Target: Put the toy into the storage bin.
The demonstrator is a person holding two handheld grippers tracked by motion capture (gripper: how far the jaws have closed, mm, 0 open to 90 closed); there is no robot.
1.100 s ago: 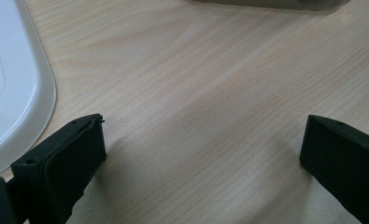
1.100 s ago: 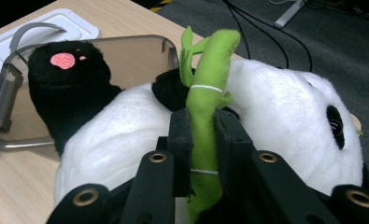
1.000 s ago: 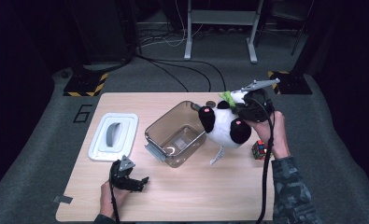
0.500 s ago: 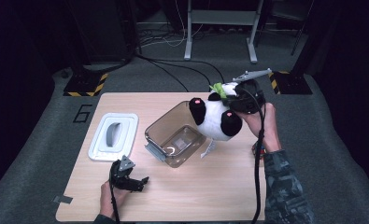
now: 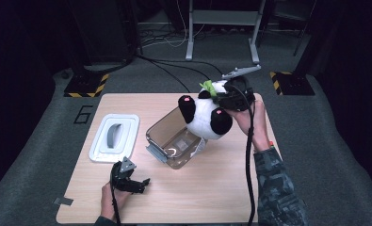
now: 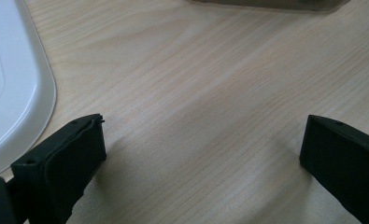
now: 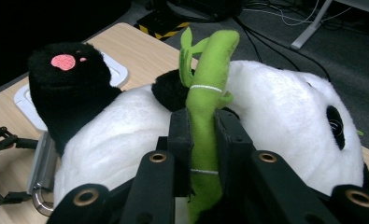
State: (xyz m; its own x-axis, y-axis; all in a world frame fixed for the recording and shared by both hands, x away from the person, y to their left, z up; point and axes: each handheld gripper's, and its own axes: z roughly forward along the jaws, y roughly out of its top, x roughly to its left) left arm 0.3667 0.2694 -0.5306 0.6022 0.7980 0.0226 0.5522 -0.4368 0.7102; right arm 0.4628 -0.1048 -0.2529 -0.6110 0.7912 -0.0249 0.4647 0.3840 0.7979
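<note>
Our left gripper [image 5: 135,181] rested low near the table's front edge, jaws spread wide with nothing between them. Our right gripper [image 5: 220,96] was raised at arm's length, jaws clamped tight, forearm stretched forward.

We see a black-and-white plush panda [image 5: 207,115] with a green stuffed bamboo stalk [image 7: 205,121], lifted off the surface, tilted above the clear brown plastic container [image 5: 172,141].

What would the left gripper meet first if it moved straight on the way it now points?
Probably the clear box. The left gripper is open, low over bare table, with the box edge ahead. The white lid lies off to one side. Depth is unclear.
</note>
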